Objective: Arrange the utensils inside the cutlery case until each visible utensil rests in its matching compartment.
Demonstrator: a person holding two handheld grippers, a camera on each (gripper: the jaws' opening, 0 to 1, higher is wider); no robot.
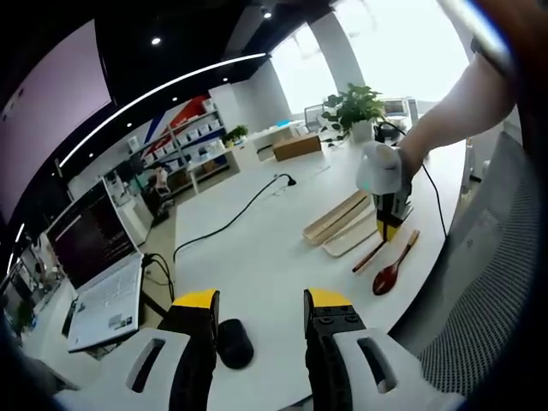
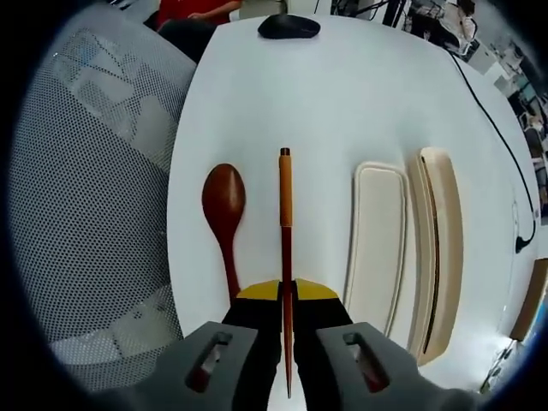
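In the right gripper view my right gripper [image 2: 287, 291] is shut on a pair of brown chopsticks [image 2: 285, 214] that point away along the white table [image 2: 342, 94]. A dark red wooden spoon [image 2: 224, 210] lies just left of them. Right of them lie the cream lid [image 2: 379, 240] and the cutlery case [image 2: 438, 248]. In the left gripper view my left gripper [image 1: 259, 301] stands open over the table, far from the case [image 1: 336, 217], the lid [image 1: 353, 238], the spoon [image 1: 392, 271] and the chopsticks [image 1: 371, 255]. The right gripper [image 1: 387, 224], held by a hand, reaches down at the chopsticks.
A black mouse [image 1: 234, 342] [image 2: 289, 26] lies on the table near my left gripper. A laptop [image 1: 98, 265] stands at the left, a black cable [image 1: 231, 218] runs across the table, and a mesh chair [image 2: 94, 197] sits beside the table edge. A potted plant [image 1: 355, 107] stands far off.
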